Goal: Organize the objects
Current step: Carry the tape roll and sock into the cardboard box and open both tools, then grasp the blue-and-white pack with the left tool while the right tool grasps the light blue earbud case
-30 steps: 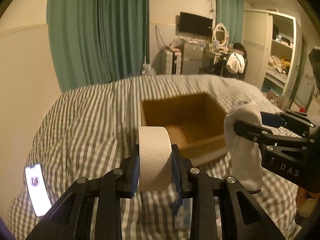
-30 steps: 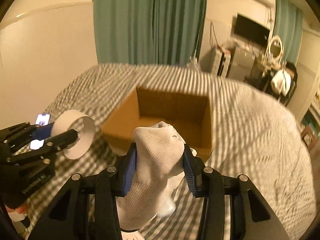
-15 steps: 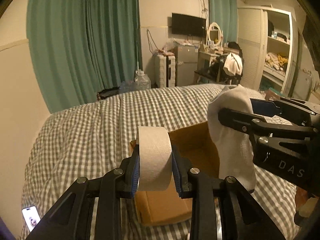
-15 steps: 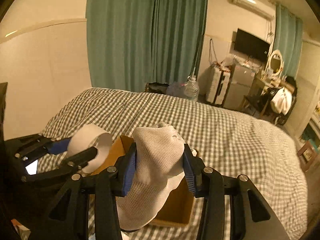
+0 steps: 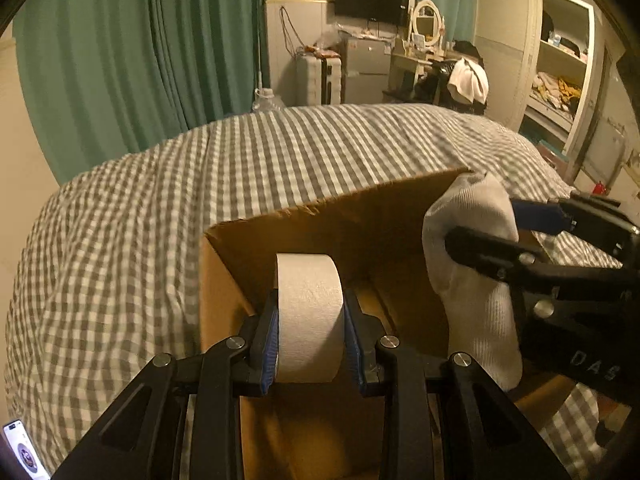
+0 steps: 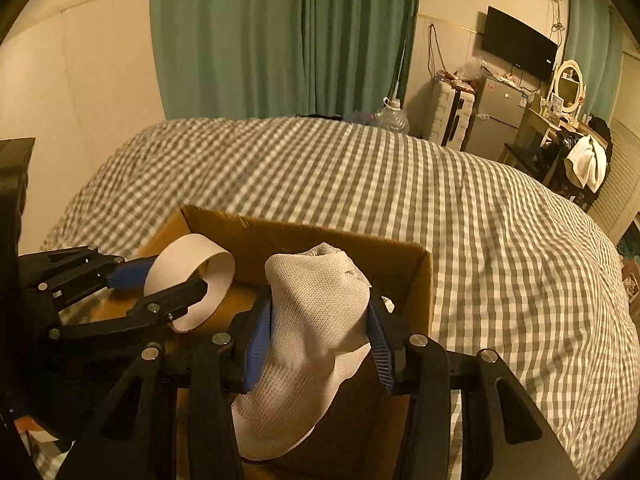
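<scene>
Two grippers, both full, both over the open cardboard box [image 5: 320, 220] sitting on the checked bed cover [image 5: 120, 240]. My left gripper [image 5: 310, 336] is clamped on the roll of tape [image 5: 310, 312], blue pads pressed flat on its two sides, roll standing on edge. It's just inside the box's left wall, with the far wall rising behind it, so not much slack on that side. My right gripper [image 6: 320, 332] is squeezed shut on the white sock [image 6: 312, 344], which bunches up above the pads and dangles down below them into the box. In the right wrist view the sock sits toward the right wall of the box, and the tape with its gripper is right next to it on the left, close but not touching as far as I can see. Inside the box looks pretty roomy under both things. Plenty of bare bed beyond the far edge. There's a phone [image 5: 20, 446] lying on the cover at the near left corner of the left wrist view.
</scene>
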Tool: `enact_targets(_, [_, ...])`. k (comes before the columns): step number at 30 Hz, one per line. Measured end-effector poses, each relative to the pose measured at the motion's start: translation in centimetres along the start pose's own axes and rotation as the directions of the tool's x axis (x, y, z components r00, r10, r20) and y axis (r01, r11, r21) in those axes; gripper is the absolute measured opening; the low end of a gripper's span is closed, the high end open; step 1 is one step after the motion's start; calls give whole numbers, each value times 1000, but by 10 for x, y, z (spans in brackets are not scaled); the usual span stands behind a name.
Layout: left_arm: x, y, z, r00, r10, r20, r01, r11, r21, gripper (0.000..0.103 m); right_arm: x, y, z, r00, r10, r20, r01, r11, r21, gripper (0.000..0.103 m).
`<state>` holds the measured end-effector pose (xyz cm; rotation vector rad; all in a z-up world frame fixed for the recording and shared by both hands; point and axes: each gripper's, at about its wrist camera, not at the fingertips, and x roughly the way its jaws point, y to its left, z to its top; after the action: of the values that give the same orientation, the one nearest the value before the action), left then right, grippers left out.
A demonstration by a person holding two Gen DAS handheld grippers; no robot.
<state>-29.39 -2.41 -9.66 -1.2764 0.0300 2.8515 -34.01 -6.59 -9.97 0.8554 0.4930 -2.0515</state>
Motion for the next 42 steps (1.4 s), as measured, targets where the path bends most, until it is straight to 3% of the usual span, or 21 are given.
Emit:
enact_targets(2, [-3,-2,-1,1000,-7,-8,7,1000,8,36,-1,-3,-1,1000,-3,7,3,1000,14,49])
enact_targets(4, [-10,-8,0,1000,11,-7,-11,1000,16,66,-9,-6,-2,1000,8,22,-9,999,46,60])
enact_targets(7, [-33,-11,2,1000,13,21,-13,1000,5,78,-29,-13,1,998,19,58,-25,995,98,69])
enact_targets(11, [-75,-14,7,998,31,55,-31,1000,-5,79,-73,-15,8,995,-6,98,-4,994,106,71])
enact_targets(20, [-186,-12,1,980,105,172,-106,994,-2,83,-213,5,10,971,-101,218,90,994,58,77])
enact_targets(27, [-229,-9,-41,970,142,195,-136,990,-41,83,-282,34,-9,956,-104,274,102,995,23,79])
enact_targets(31, [-225,-15,-74,974,149,172,-142,988,-53,83,-279,49,-36,965,-91,245,97,995,-12,79])
enact_targets(35, [-208,-23,-105,978,152,141,-146,988,-52,83,-251,62,-70,981,-75,177,84,995,-47,79])
enact_targets(42, [-157,-34,-149,993,113,30,-111,992,-57,83,-167,59,-130,999,-38,-32,37,999,-29,79])
